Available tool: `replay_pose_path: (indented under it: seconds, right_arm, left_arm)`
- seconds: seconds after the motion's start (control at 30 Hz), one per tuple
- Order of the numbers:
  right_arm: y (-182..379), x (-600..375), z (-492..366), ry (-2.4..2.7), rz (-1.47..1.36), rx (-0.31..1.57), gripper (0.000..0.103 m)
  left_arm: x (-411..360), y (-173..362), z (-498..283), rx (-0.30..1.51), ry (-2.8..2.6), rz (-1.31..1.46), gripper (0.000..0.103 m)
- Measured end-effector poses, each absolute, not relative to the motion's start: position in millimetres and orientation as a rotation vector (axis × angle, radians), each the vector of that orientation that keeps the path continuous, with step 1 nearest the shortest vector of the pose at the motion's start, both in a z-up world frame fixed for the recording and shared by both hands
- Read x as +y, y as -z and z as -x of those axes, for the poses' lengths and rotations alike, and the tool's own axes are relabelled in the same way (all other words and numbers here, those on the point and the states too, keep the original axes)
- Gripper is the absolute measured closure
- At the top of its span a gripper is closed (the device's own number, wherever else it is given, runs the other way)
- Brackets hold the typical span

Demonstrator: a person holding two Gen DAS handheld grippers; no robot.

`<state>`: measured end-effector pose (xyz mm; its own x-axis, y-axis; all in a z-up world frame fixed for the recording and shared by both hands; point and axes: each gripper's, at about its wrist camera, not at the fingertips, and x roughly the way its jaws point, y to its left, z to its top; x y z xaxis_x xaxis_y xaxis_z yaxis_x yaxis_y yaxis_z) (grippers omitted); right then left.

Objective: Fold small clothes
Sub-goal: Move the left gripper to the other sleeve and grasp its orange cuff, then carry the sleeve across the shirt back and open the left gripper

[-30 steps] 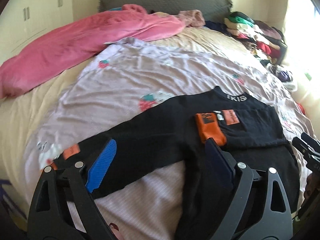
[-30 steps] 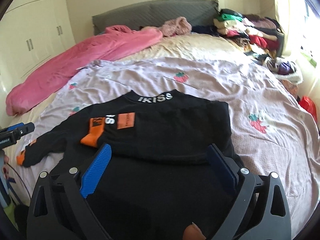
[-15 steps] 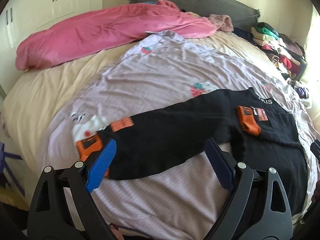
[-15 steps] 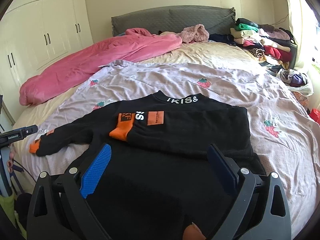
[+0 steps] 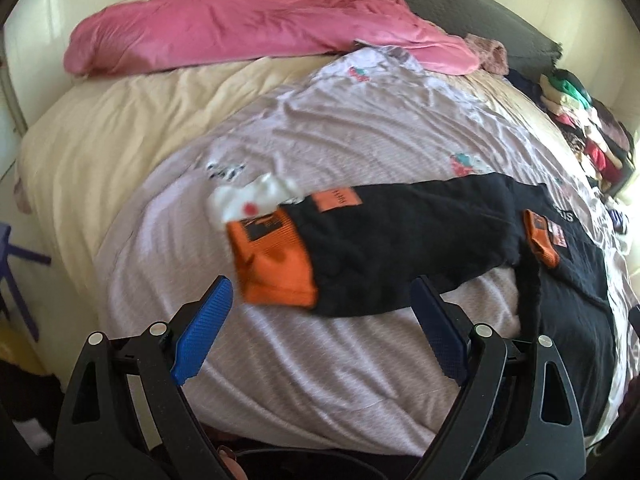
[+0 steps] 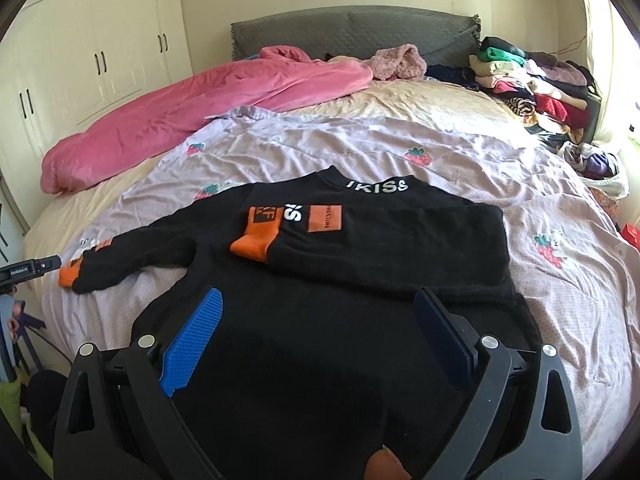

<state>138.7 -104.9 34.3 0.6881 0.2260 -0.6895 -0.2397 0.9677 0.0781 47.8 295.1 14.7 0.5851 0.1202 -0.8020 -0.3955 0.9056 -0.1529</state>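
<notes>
It was a home bedroom: a bed (image 6: 420,120) with a grey headboard (image 6: 352,28), a pink duvet (image 6: 200,104), and cream wardrobes (image 6: 100,48)

pink blanket (image 6: 192,108) by grey headboard (image 6: 352,30) | clothes pile (image 6: 532,80) far right | white wardrobe (image 6: 88,52) left

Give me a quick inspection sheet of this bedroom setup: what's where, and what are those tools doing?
Surface: lilac strawberry-print sheet spread over the bed.
Job's things: black sweater lying flat, right sleeve folded across the chest, left sleeve stretched out, orange cuff at its end.
Clutter: pink duvet; clothes pile; white sock.
Grippers: left tool open, near the cuff; right tool open, above the hem.
Cables: nothing seen.
Surroundings: cream wardrobes, grey headboard.
</notes>
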Motion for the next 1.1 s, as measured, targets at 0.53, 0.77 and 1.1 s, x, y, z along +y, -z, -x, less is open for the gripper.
replay_pose_path:
  seconds: [0.53,0.77,1.1]
  right_arm:
    - [-34,-110,-139,-0.265,0.002,0.77,0.007]
    - [-29,-118,-145,-0.262,-0.02,0.785,0.007]
    - [-20,-138,-157,-0.242,-0.064,0.812,0.007]
  left_arm:
    - [323,37,-54,0.942,-0.311,0.67,0.06]
    - [336,29,-66,0.872,-0.381,0.692,0.1]
    - [272,-36,-98,0.776,-0.202,0.529,0.101]
